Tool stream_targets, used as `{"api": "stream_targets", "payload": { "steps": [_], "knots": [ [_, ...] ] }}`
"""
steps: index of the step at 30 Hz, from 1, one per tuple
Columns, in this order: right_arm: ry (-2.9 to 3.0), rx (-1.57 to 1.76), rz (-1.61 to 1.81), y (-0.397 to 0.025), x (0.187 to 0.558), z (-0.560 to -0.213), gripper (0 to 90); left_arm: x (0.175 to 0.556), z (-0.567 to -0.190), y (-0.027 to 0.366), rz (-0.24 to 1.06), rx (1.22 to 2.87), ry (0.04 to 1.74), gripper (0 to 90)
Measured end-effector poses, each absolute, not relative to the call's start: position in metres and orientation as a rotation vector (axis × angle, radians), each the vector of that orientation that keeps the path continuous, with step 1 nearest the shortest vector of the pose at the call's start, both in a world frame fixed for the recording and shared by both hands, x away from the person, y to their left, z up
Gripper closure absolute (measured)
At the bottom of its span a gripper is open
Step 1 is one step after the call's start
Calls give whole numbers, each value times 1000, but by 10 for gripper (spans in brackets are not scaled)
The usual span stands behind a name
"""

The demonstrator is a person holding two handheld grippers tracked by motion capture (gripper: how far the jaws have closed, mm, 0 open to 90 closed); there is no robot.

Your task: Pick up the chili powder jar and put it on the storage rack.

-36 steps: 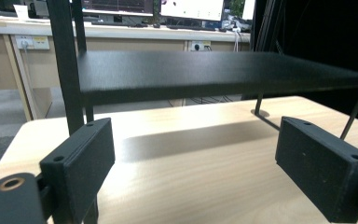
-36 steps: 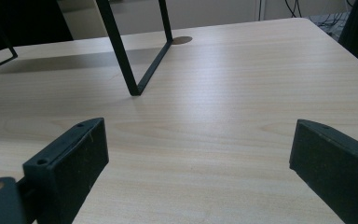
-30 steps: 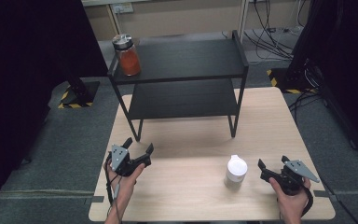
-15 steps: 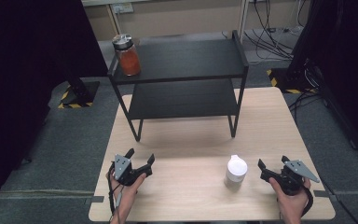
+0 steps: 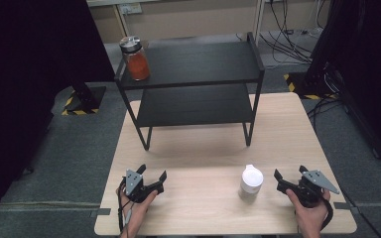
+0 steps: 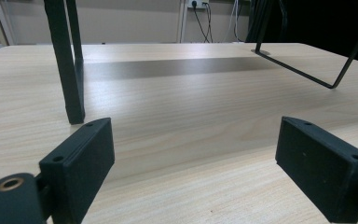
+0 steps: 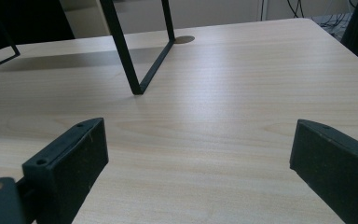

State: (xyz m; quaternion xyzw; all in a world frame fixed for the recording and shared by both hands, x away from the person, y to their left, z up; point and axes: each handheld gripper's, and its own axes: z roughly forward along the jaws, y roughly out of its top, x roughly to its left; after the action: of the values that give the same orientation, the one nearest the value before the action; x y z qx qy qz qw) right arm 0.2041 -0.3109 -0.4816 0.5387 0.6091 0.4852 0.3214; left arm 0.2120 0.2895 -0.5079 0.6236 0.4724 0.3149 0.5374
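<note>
Small white bottle (image 5: 250, 182), squat and rounded, with a domed cap, standing upright on the wooden table (image 5: 203, 144) in front of the black shelf rack (image 5: 193, 79). No label or writing readable. Just right of the bottle, right gripper (image 5: 290, 181), jaws spread, empty. Well to its left, left gripper (image 5: 152, 176), jaws likewise spread, empty.

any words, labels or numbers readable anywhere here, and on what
None can be read.
White bottle: no print shows on it in the high view.
Jar with orange contents on the black shelf: no label can be made out.
Left gripper and right gripper: plain black jaws, no markings.
Yellow-and-black hazard stripes on the floor: a pattern, no text.
</note>
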Motion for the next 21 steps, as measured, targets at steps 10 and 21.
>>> {"api": "stream_targets", "payload": {
  "steps": [10, 21],
  "knots": [
    [1598, 1412, 1274, -311, 204, -482, 44, 214, -507, 290, 737, 1490, 1125, 110],
    [1599, 1412, 1269, -309, 203, -482, 43, 215, -507, 289, 732, 1500, 1112, 110]
  ]
}}
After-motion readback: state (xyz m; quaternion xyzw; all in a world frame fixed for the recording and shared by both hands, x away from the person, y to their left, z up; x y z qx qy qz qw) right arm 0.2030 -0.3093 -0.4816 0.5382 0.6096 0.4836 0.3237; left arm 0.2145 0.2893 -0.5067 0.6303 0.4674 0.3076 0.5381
